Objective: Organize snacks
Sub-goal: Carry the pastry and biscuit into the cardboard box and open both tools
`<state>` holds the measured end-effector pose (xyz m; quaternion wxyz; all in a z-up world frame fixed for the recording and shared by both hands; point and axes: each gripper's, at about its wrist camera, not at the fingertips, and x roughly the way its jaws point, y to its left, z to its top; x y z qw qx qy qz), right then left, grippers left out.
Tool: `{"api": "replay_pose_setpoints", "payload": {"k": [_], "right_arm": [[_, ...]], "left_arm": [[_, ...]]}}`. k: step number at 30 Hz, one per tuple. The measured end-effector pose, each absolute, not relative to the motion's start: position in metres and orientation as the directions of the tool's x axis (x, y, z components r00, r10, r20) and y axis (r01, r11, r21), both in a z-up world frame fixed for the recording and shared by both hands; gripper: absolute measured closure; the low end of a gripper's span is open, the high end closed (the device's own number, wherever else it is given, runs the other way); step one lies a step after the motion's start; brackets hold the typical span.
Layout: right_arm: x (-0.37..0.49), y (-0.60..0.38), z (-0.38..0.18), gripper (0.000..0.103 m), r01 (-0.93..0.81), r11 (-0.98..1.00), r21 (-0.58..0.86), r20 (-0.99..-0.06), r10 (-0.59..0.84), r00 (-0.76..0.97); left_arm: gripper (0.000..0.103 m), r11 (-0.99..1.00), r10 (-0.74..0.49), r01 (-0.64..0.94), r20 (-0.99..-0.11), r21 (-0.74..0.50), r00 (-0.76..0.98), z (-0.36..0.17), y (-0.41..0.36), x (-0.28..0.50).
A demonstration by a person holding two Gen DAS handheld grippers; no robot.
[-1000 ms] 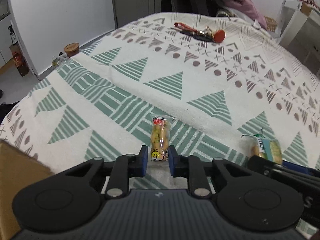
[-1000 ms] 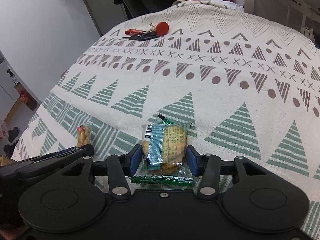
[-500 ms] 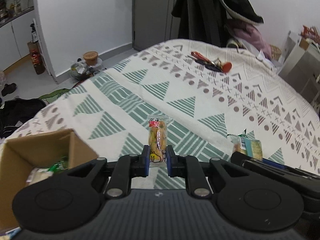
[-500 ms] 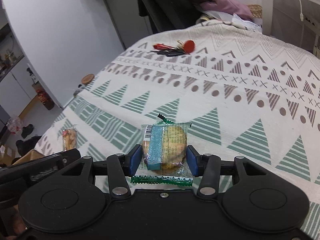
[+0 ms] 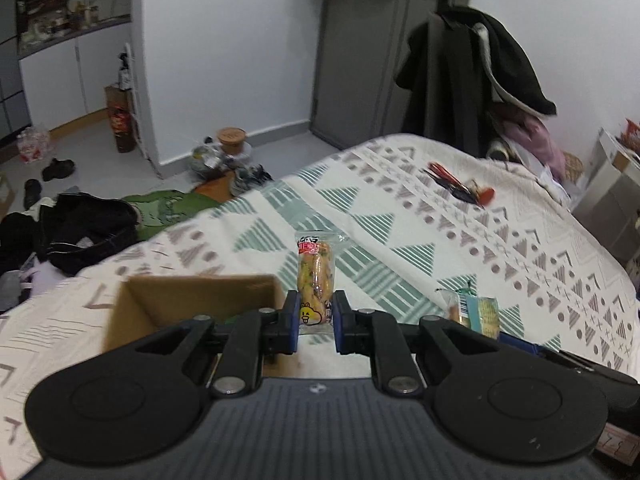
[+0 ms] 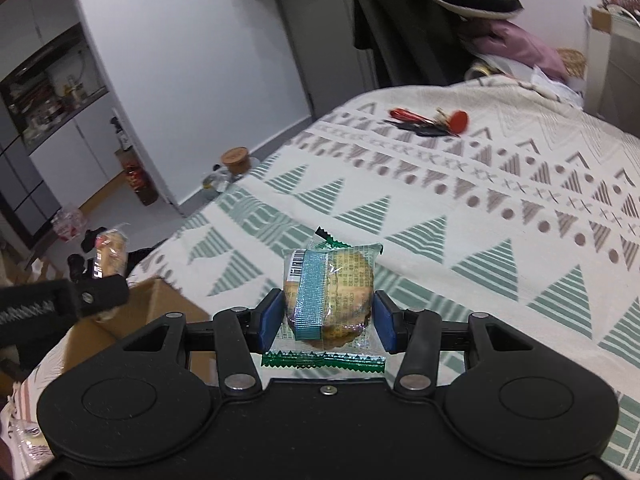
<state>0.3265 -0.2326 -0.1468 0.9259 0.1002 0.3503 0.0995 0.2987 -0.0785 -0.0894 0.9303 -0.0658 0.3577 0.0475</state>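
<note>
Left wrist view: left hand-held gripper is clamped on the lower end of a snack stick, long axis pointing forward along the fingers.
Right wrist view: right hand-held gripper is clamped on a biscuit pack, held across its width.
Box: open, at the bed's near left edge, just left of the stick and below it.
Nearer hand: left; likely first to drop.

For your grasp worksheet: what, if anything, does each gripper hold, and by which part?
The left gripper holds a yellow snack stick packet by its lower end. The right gripper holds a round biscuit packet across its lower sides.
</note>
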Motion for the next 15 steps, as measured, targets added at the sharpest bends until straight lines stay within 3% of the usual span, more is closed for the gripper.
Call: {"api": "replay_pose_setpoints", "payload": {"k": [15], "right_arm": [[0.292,-0.165,-0.122,0.056,-0.310,0.928,0.207,-0.558,0.372,0.742]], "left_arm": [[0.087,0.955,0.159,-0.283,-0.657,-0.087,0.737,-0.067,-0.012,0.255]]}}
